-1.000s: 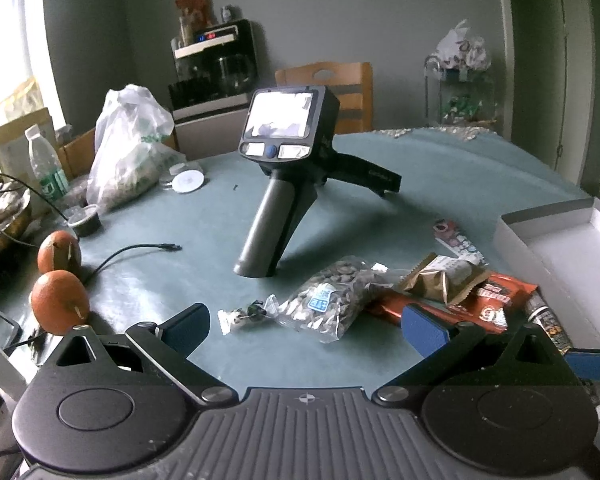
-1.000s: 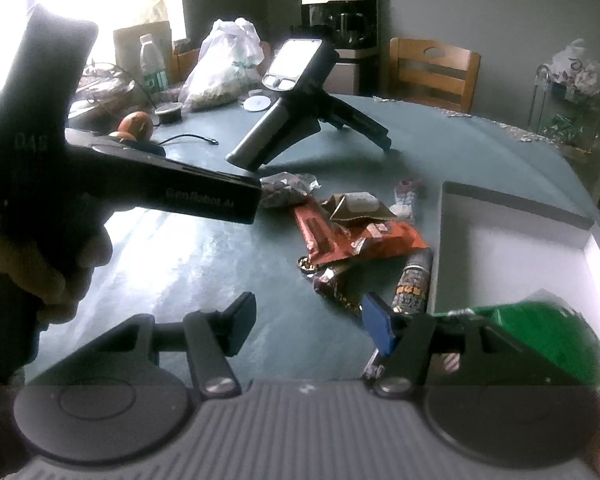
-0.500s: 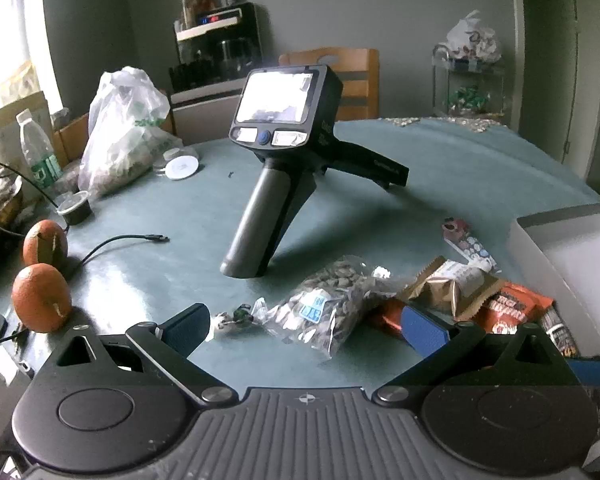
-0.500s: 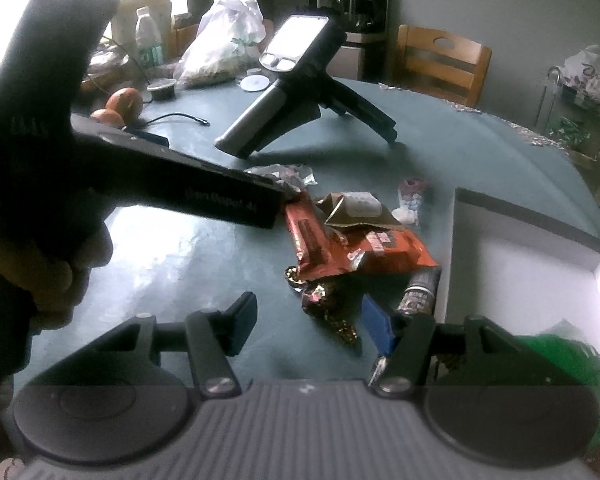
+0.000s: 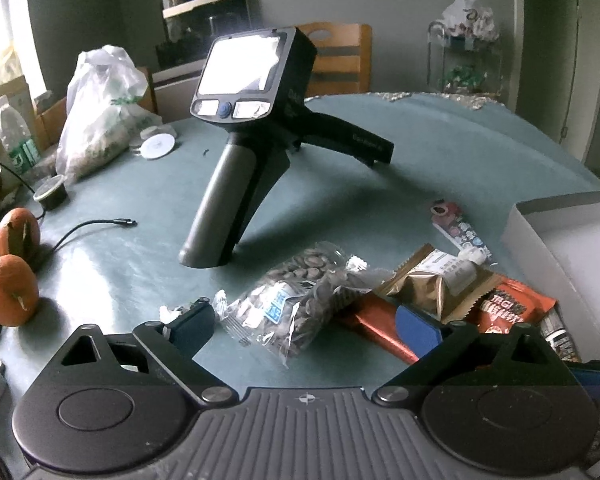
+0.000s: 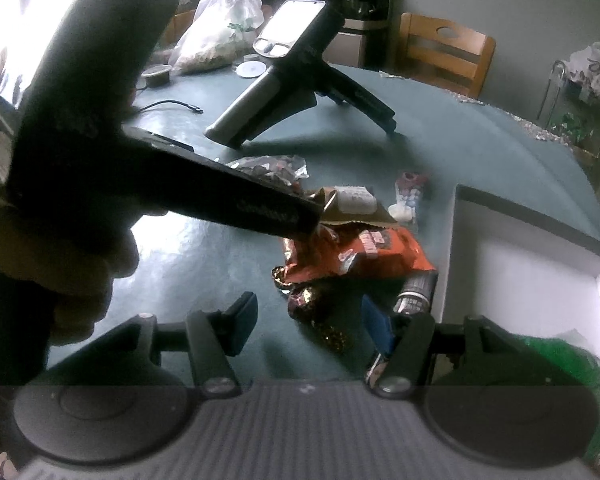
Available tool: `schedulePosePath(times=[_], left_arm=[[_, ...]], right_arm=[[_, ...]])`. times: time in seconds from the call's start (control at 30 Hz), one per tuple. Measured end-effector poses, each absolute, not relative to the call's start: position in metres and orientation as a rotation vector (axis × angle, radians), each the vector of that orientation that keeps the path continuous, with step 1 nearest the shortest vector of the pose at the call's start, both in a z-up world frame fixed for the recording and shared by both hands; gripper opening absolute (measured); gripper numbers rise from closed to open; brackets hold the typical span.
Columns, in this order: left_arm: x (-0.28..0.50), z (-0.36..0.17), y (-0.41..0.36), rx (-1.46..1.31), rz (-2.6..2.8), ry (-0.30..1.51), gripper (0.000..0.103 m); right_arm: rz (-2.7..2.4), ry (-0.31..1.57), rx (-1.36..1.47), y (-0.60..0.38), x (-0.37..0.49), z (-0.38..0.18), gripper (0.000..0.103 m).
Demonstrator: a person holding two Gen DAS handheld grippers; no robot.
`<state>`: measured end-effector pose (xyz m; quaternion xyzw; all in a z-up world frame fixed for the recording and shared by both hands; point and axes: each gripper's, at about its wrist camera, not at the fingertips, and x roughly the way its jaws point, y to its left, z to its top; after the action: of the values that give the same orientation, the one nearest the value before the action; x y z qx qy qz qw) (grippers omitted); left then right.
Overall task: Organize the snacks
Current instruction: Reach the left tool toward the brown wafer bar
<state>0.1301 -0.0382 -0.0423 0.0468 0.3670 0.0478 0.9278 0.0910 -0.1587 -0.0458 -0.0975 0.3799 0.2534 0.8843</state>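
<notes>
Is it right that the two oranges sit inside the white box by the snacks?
No. The two oranges sit on the table, at its left edge, far from the white box on the right. The left wrist view shows it. The snacks do lie by the box.

The worktop [image 5: 440, 160] is round with a teal covering. Between the left fingers [image 5: 192, 326] lies a clear bag of brown pieces [image 5: 296, 304]. At the right-hand finger lie a red bar [image 5: 374, 328], a gold pouch [image 5: 436, 280] and an orange wrapper [image 5: 512, 308]. Beyond the fingertips a spare handheld device [image 5: 240, 152] stands on its grip. Outside the left-hand finger rest two oranges [image 5: 10, 290] and a black cable [image 5: 96, 226]. A white open box [image 5: 548, 240] sits far right.
</notes>
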Motion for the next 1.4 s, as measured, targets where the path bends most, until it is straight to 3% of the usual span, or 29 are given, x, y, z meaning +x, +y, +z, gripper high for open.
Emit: schedulePosePath(times=[0.4, 0.57, 0.83, 1.4], left_arm=[[0.133, -0.047, -0.040, 0.094, 0.090, 0.746, 0.097], [0.132, -0.047, -0.035, 0.088, 0.060, 0.742, 0.083], [0.127, -0.049, -0.026, 0.098, 0.054, 0.775, 0.070], [0.144, -0.039, -0.037, 0.006, 0.046, 0.782, 0.074]], right_arm=[[0.551, 0.828, -0.222, -0.152, 0.097, -0.049, 0.060], [0.556, 0.836, -0.224, -0.152, 0.097, -0.050, 0.059], [0.551, 0.833, -0.221, -0.152, 0.099, -0.050, 0.060], [0.549, 0.823, -0.207, -0.154, 0.097, -0.049, 0.059]])
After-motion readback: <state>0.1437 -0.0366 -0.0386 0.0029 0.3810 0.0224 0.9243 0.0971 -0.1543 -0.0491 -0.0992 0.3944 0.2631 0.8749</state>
